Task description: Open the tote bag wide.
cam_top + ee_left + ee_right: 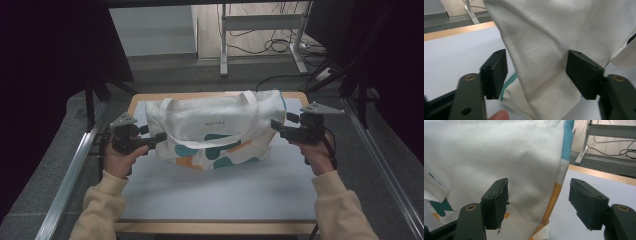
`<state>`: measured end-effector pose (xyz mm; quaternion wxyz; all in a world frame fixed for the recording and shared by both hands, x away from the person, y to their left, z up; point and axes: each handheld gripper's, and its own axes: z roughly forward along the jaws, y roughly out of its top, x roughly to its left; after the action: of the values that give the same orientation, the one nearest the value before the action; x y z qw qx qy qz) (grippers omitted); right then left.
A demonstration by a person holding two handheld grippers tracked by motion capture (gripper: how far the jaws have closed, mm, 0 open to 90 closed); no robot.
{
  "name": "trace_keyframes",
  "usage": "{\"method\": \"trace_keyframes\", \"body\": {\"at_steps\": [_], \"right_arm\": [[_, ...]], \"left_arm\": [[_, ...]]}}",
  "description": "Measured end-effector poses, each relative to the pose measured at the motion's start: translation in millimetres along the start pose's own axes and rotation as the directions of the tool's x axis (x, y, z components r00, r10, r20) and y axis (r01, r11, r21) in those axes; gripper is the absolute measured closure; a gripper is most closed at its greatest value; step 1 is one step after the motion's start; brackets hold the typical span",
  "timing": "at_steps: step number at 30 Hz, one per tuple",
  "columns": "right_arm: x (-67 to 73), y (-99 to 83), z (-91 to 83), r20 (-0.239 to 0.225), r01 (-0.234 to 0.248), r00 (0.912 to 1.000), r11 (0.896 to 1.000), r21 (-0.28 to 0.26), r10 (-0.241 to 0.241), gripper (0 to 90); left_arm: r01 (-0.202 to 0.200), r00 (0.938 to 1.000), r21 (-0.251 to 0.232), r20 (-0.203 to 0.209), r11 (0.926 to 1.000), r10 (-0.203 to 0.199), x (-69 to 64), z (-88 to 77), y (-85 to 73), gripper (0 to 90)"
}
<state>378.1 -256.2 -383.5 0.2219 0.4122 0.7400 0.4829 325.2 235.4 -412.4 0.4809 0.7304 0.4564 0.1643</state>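
In the gripper views, each pair of jaws stands wide, bracketing an edge of the white canvas tote bag (217, 131) with teal and orange blobs; neither grips it. At mid-frame on the desk (215, 192), the bag runs left to right between left gripper (159, 138) and right gripper (275, 125).

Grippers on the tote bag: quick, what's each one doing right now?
Left gripper: open, jaws astride the tote bag's side fold, pads not pressing it.
Right gripper: open, the bag's side edge between its jaws, not clamped.
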Motion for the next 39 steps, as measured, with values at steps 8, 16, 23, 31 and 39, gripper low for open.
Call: {"method": "trace_keyframes", "body": {"at_steps": [8, 16, 23, 31, 39], "right_arm": [[-4.3, -6.0, 6.3, -0.039, -0.001, 0.9992, 1.0, 0.025, 0.001, 48.6], [-4.6, -12.1, 8.4, -0.028, 0.018, 0.9995, 0.999, 0.034, -0.017, 75.9], [-2.5, -11.8, -0.5, -0.025, 0.05, 0.9985, 0.999, 0.001, -0.05, 85.4], [6.3, -24.9, -15.0, -0.019, 0.105, 0.9942, 0.994, -0.042, -0.106, 85.6], [7.8, -42.2, -19.0, -0.034, 0.115, 0.9926, 0.993, -0.032, -0.116, 85.7]], "left_arm": [[-0.006, 1.0, -0.004, -0.002, 1.0, 0.006, -2.4, 1.7, -1.4, 55.0], [-0.011, 0.9998, -0.019, 0.017, 0.9998, 0.012, -3.4, 1.8, -7.3, 74.0], [-0.013, 0.9996, -0.04, 0.024, 0.9991, 0.014, -3.3, -4.7, -8.2, 78.6], [-0.029, 0.9989, -0.054, 0.035, 0.9981, 0.03, -8.3, -16.0, -20.5, 79.3], [-0.034, 0.9981, -0.059, 0.05, 0.9977, 0.037, -15.0, -15.8, -33.1, 80.3]]}}
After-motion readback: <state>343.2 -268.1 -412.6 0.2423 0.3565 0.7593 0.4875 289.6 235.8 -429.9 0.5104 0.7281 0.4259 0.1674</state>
